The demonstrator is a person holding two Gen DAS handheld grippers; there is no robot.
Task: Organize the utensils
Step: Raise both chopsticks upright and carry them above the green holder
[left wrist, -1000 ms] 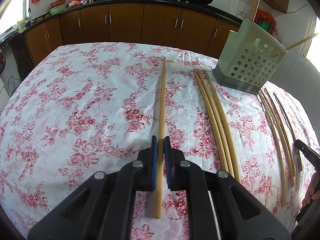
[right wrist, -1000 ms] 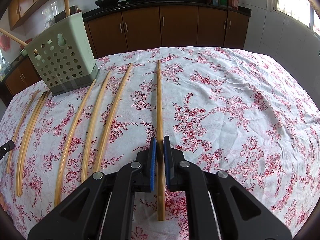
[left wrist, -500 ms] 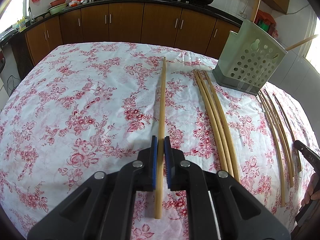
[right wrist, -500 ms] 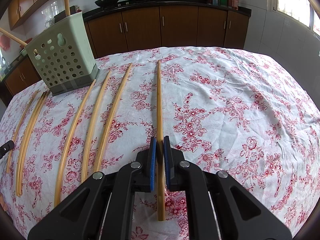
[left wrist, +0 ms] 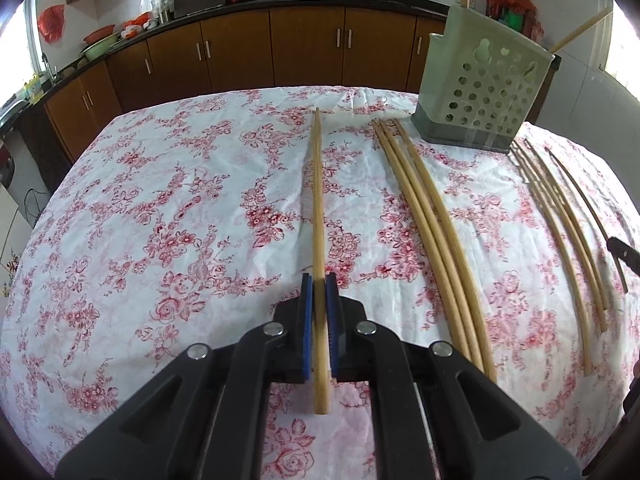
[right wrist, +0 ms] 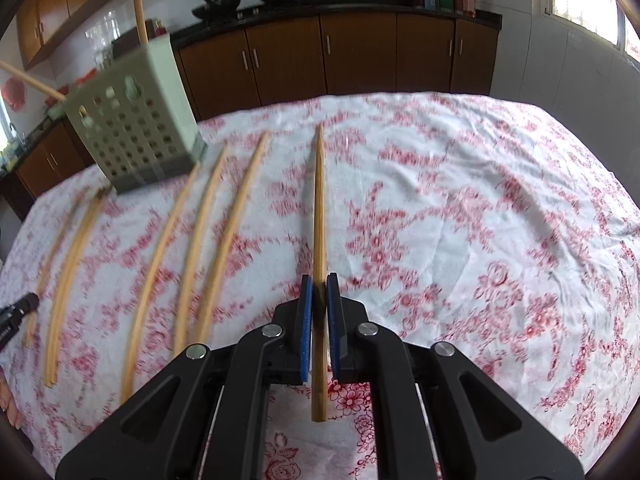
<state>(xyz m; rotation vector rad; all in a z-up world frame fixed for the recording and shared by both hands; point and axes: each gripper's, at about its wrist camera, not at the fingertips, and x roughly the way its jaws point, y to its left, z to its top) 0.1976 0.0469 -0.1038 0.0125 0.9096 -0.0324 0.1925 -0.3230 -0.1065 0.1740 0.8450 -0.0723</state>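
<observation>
Each claw is clamped on a single chopstick between its blue pads. The left claw (left wrist: 319, 280) grips a chopstick (left wrist: 318, 200) whose far tip points toward the cabinets; the right claw (right wrist: 319, 280) grips another chopstick (right wrist: 319, 208) the same way. Both are plain, pale bamboo sticks, straight and unmarked.

The left view is sharp and shows three chopsticks (left wrist: 424, 216) lying tight together just left of the perforated green holder (left wrist: 484, 100). The right view is motion-blurred and shows three spread chopsticks (right wrist: 208, 232) right of the holder (right wrist: 132, 132), where two sticks stand. The floral cloth covers the table (left wrist: 168, 208). No writing is readable.
</observation>
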